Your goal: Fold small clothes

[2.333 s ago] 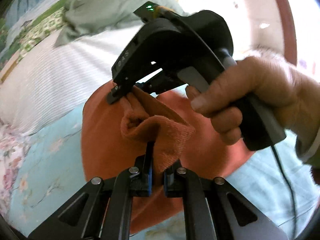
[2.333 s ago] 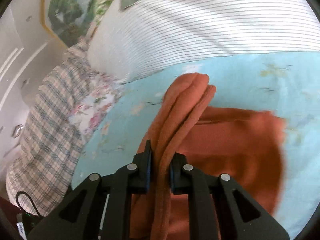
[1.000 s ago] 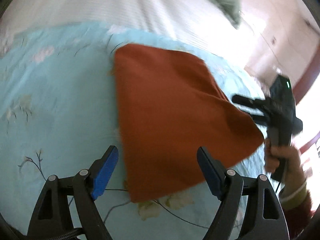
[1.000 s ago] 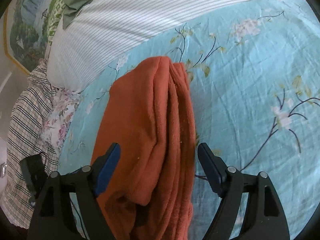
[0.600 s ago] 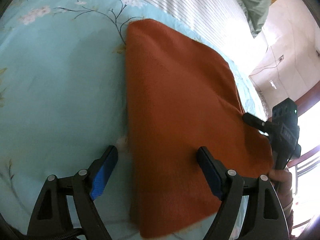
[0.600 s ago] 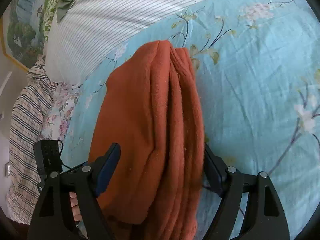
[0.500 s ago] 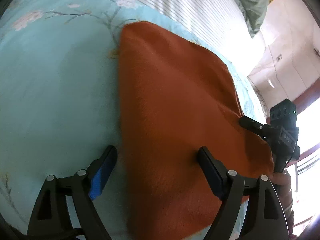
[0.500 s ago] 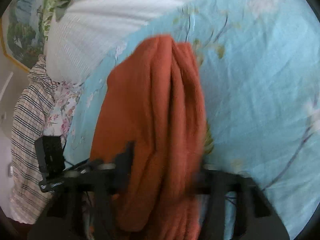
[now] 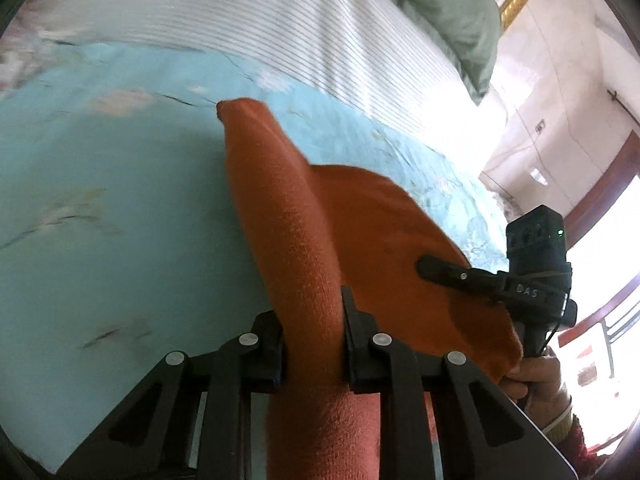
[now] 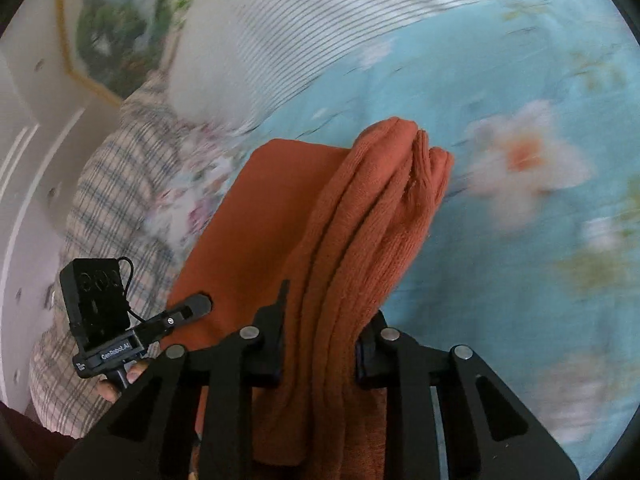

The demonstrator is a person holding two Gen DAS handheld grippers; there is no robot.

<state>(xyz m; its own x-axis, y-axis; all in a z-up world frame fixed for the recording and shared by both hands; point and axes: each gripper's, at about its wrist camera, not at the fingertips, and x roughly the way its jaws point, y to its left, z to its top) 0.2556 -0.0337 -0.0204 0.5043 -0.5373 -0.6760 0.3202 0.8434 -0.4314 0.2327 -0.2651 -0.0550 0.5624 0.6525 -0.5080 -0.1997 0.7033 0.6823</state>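
A rust-orange knitted garment lies folded on the light blue floral bedsheet. My left gripper is shut on one edge of the garment, which rises as a thick ridge between the fingers. My right gripper is shut on the opposite, bunched multi-layer edge of the garment. Each gripper shows in the other's view: the right one in the left wrist view, the left one in the right wrist view. Both edges are lifted off the sheet.
A white striped pillow and a grey-green cushion lie at the head of the bed. A checked blanket hangs at the bed's left side. A wall and a wooden door frame stand beyond the bed.
Both grippers were open around the flat garment; now both have shut on its edges and lifted them, so the cloth bunches up between the fingers. The views are blurred by movement.
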